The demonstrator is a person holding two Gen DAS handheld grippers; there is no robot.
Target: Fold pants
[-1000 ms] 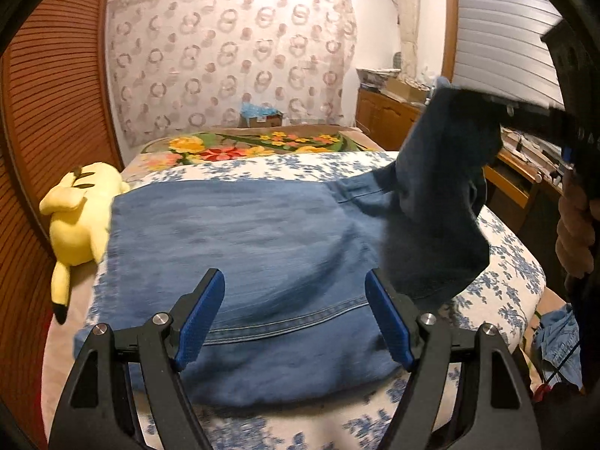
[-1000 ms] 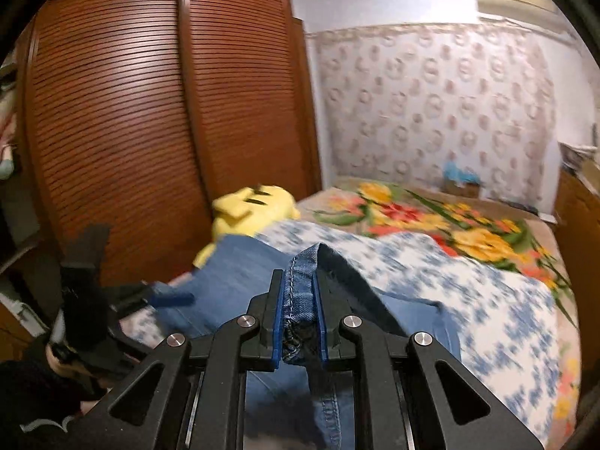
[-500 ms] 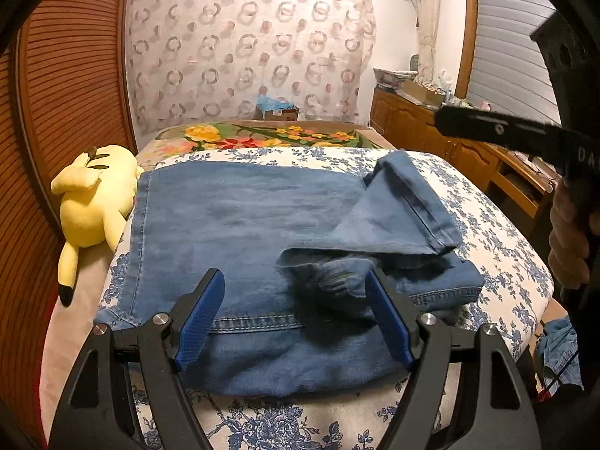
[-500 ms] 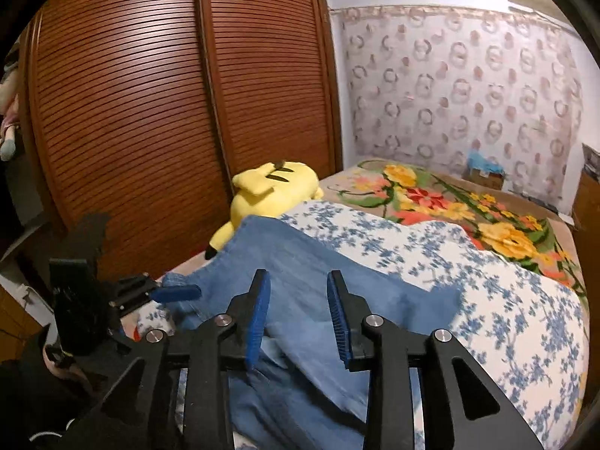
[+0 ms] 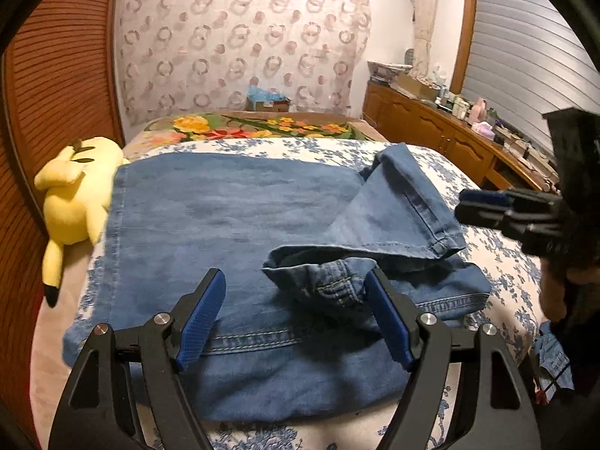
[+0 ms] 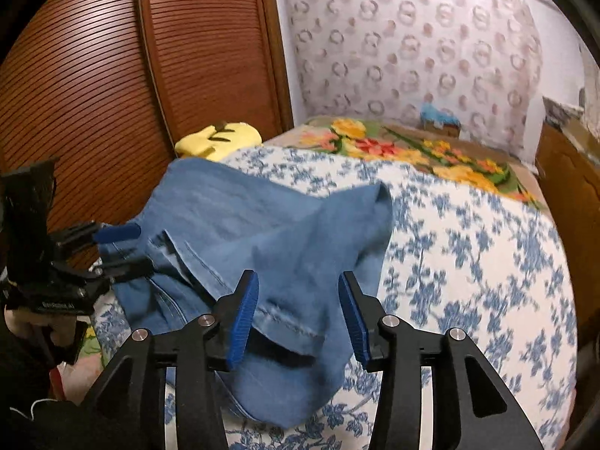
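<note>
Blue jeans [image 5: 225, 225] lie on the bed, with one part [image 5: 393, 217] folded loosely back over the right side. My left gripper [image 5: 296, 318] is open and empty, just above the jeans' near edge. My right gripper [image 6: 298, 318] is open and empty, above the folded-over denim [image 6: 270, 240]. The right gripper also shows at the right of the left wrist view [image 5: 483, 206]. The left gripper shows at the left of the right wrist view [image 6: 120, 247], open.
A yellow plush toy [image 5: 75, 195] lies at the bed's left edge beside the jeans. A wooden slatted wardrobe [image 6: 112, 75] stands along that side. A wooden dresser [image 5: 450, 142] with clutter runs along the right. A floral blanket [image 5: 255, 127] covers the far end.
My right gripper carried the held denim over the jeans, opened and let it drop, then drew back. The fold now rests on the jeans. The left gripper stayed open.
</note>
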